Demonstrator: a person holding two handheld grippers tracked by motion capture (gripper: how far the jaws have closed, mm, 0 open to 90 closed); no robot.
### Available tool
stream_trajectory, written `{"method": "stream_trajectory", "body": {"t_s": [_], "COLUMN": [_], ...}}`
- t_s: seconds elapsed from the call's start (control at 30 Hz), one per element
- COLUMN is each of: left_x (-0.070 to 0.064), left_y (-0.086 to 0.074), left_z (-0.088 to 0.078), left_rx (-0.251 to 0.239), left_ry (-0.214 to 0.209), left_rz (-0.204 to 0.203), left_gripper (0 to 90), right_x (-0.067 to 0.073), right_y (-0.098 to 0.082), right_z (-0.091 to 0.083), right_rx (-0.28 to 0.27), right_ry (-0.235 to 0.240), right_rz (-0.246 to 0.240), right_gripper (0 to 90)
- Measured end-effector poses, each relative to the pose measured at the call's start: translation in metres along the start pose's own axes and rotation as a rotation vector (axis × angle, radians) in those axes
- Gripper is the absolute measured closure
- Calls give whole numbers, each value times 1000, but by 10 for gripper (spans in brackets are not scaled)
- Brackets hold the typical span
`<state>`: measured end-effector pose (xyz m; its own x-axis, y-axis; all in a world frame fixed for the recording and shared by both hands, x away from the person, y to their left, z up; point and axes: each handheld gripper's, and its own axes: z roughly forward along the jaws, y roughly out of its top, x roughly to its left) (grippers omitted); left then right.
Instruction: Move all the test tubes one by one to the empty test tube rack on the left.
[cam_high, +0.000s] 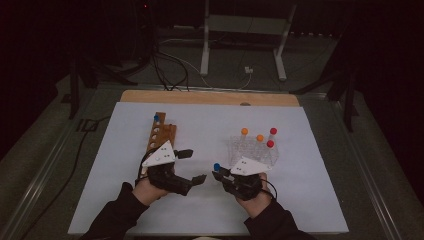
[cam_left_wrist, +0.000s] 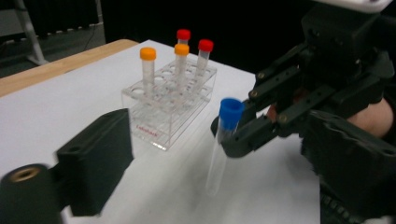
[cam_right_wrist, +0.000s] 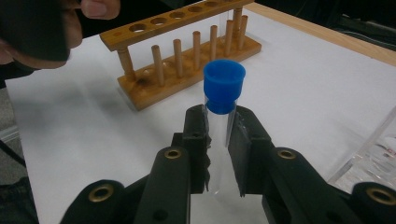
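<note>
Right gripper view: my right fingers (cam_right_wrist: 219, 140) clamped on blue-capped tube (cam_right_wrist: 220, 100), upright, cap up, long axis vertical, held above table (cam_high: 125, 200) between both hands. Left fingers (cam_high: 192, 166) spread apart, holding nothing, just left of tube. Wooden rack (cam_high: 161, 134) far-left, nearer left hand, one blue-capped tube (cam_high: 156, 118) in it. Clear rack (cam_high: 252, 149) far-right, four tubes: two orange caps, two red.

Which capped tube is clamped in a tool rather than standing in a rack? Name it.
The blue-capped tube in the right tool; another blue-capped one stands in the wooden rack.
</note>
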<state>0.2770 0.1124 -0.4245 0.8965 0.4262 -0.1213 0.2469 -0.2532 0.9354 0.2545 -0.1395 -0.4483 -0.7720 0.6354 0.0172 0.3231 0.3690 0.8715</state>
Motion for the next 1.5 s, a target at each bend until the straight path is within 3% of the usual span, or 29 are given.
{"method": "stream_trajectory", "body": {"t_s": [0.47,0.77,0.93,1.1,1.27,1.5], "left_x": [-9,-11,-10,-10,-7,0], "left_y": [7,7,7,7,8,15], "left_z": [25,37,38,38,37,28], "left_rx": [14,43,46,49,43,31], "left_ry": [-47,-50,-39,-30,-37,13], "left_rz": [45,105,105,117,100,106], "left_gripper": [443,660,748,766,775,776], "right_x": [3,3,3,3,2,-1], "right_y": [1,1,1,1,1,2], "right_z": [1,0,0,0,-1,-3], "right_rx": [-1,-1,-3,-4,-9,-29], "right_ry": [8,8,10,11,16,15], "right_rz": [-12,-13,-10,-3,4,19], "right_gripper": [763,763,763,762,754,533]}}
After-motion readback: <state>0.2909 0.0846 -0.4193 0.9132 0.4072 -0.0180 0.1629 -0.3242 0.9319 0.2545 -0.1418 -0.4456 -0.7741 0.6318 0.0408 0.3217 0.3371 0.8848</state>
